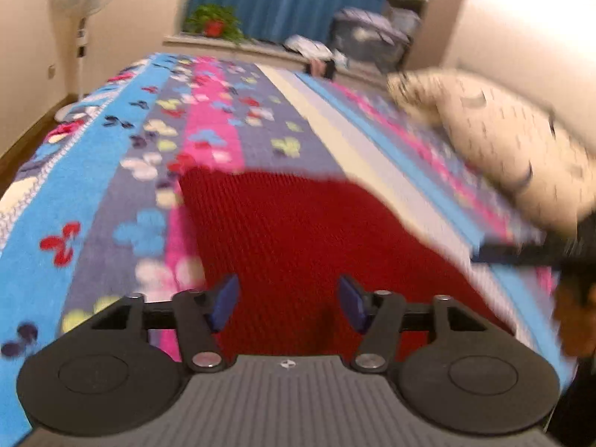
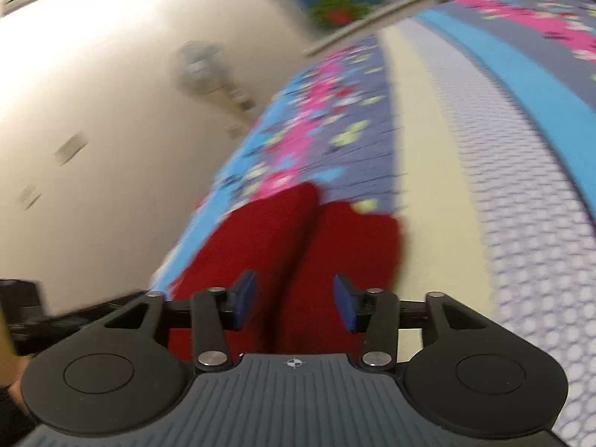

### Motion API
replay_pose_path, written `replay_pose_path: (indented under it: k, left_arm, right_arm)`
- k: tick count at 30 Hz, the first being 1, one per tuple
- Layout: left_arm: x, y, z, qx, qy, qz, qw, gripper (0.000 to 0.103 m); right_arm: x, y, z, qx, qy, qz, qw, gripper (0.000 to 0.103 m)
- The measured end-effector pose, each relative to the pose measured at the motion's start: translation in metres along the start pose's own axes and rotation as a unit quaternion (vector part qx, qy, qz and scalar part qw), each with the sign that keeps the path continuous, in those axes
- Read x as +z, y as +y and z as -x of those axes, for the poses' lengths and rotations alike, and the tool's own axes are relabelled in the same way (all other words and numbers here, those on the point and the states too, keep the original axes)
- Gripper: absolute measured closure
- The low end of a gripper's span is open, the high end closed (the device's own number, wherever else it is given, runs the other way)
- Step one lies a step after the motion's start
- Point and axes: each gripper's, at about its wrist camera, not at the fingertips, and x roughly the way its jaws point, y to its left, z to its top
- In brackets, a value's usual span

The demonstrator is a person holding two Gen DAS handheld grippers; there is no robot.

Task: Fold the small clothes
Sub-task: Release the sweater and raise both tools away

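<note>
A red knitted garment (image 1: pixel 298 246) lies flat on the patterned bedspread (image 1: pixel 111 156). In the left wrist view my left gripper (image 1: pixel 288 303) is open just above its near part, the blue pads (image 1: pixel 223 301) wide apart with nothing between them. In the right wrist view the same red garment (image 2: pixel 298 246) shows with a fold or crease down its middle. My right gripper (image 2: pixel 294 301) is open over its near edge, blue pads (image 2: pixel 344 307) apart and empty. Both views are motion-blurred.
A cream pillow (image 1: pixel 495 141) lies on the bed at the right. A standing fan (image 1: pixel 80 18) is by the wall at the left. A potted plant (image 1: pixel 214 22) and piled bedding (image 1: pixel 368 37) are beyond the bed. The other gripper (image 1: pixel 521 253) and the person's face (image 1: pixel 577 316) are at the right edge.
</note>
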Motion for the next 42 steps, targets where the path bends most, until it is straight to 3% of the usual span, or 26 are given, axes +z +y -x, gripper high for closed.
replay_pose_path:
  k: [2,3,4,9,11,12,14,19,21,23,26,28,31,35,37,42]
  left_arm:
    - [-0.026,-0.008,-0.002,0.008,0.015,-0.034,0.9993,0.045]
    - [-0.034,-0.014,-0.004,0.023,0.017,-0.056,0.9981,0.044]
    - [-0.04,-0.018,-0.003,0.032,0.019,-0.069,0.9969,0.044]
    - [-0.045,-0.024,0.022,0.003,-0.015,-0.048,0.9987,0.044]
    - [-0.05,-0.029,0.009,-0.004,0.012,-0.057,0.9983,0.044]
    - [-0.06,-0.033,-0.002,0.007,0.034,-0.074,0.9966,0.044]
    - [-0.067,-0.042,-0.004,0.031,0.036,-0.099,0.994,0.044]
    - [-0.068,-0.051,0.029,0.055,-0.02,-0.073,0.9956,0.047]
    - [-0.075,-0.05,0.015,0.065,0.021,-0.066,0.9955,0.047]
    - [-0.08,-0.049,0.007,0.073,0.039,-0.064,0.9945,0.046]
    - [-0.073,-0.055,0.029,0.082,0.022,-0.048,0.9952,0.044]
    - [-0.071,-0.061,0.051,0.083,-0.003,-0.039,0.9958,0.028]
    - [-0.071,-0.077,0.083,0.108,-0.034,-0.055,0.9921,0.014]
    - [-0.073,-0.099,0.126,0.124,-0.07,-0.042,0.9889,0.01]
    - [-0.076,-0.113,0.147,0.132,-0.079,-0.031,0.9876,0.005]
    - [-0.097,-0.14,0.186,0.139,-0.128,-0.009,0.9819,0.0]
  right_arm:
    - [-0.012,0.012,-0.013,-0.007,0.063,0.044,0.997,0.046]
    - [-0.02,0.016,-0.021,-0.028,0.088,0.067,0.993,0.06]
    - [-0.029,0.017,-0.026,-0.04,0.106,0.082,0.99,0.085]
    - [-0.025,0.025,-0.002,-0.054,0.087,0.075,0.992,0.087]
    - [-0.036,0.014,0.001,-0.083,0.099,0.046,0.991,0.088]
    - [-0.043,0.005,-0.003,-0.1,0.113,0.032,0.988,0.087]
    - [-0.049,0.002,-0.01,-0.113,0.125,0.026,0.985,0.087]
    - [-0.051,0.034,0.024,-0.101,0.034,0.039,0.994,0.08]
    - [-0.063,0.033,0.013,-0.15,0.062,0.057,0.985,0.08]
    - [-0.074,0.03,-0.001,-0.198,0.093,0.075,0.973,0.066]
    - [-0.07,0.044,0.011,-0.219,0.06,0.067,0.972,0.064]
    - [-0.07,0.058,0.022,-0.234,0.037,0.074,0.969,0.063]
    - [-0.076,0.08,0.035,-0.259,0.019,0.102,0.96,0.061]
    - [-0.083,0.107,0.061,-0.265,-0.011,0.112,0.958,0.045]
    - [-0.085,0.119,0.074,-0.268,-0.025,0.119,0.956,0.029]
    - [-0.103,0.139,0.11,-0.269,-0.061,0.124,0.953,0.016]
